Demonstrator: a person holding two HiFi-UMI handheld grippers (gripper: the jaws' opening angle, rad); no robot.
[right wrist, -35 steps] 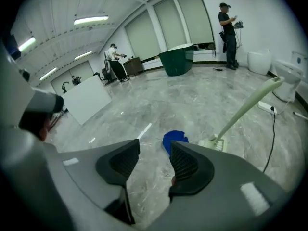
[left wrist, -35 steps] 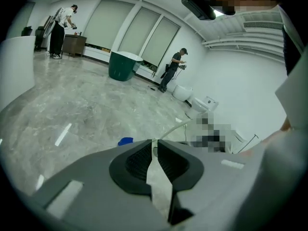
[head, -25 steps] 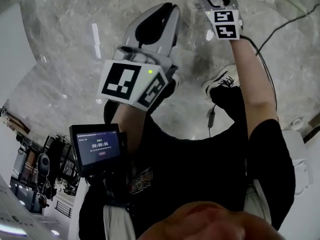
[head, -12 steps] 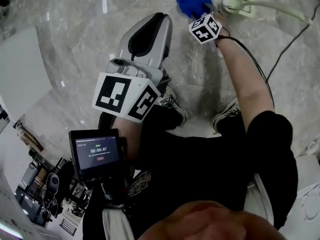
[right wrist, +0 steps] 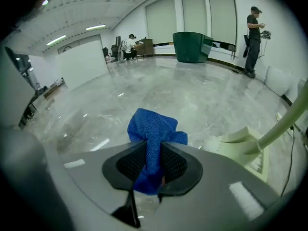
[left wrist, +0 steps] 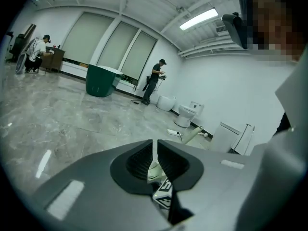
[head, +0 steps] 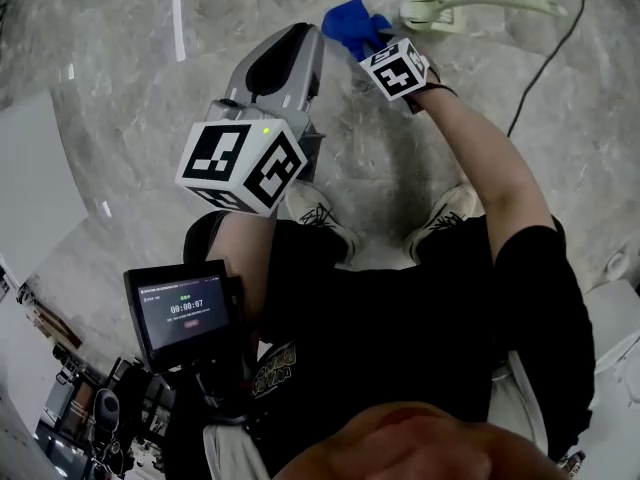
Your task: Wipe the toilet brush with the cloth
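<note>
Above veined floor (right wrist: 192,100), blue cloth (right wrist: 153,129) (crumpled)

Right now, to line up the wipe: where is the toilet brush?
Head view, top right of centre: the toilet brush lies on the floor just right of the blue cloth, handle pointing right.

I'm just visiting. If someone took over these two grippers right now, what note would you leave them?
Right gripper: jaws have just been closing and now pinch the blue cloth.
Left gripper: shut, nothing in it.
Toilet brush: lying on the floor, just right of the cloth in the head view, not touching it.
Done: cloth gripped.
Left: bring the cloth to the brush and wipe it.
</note>
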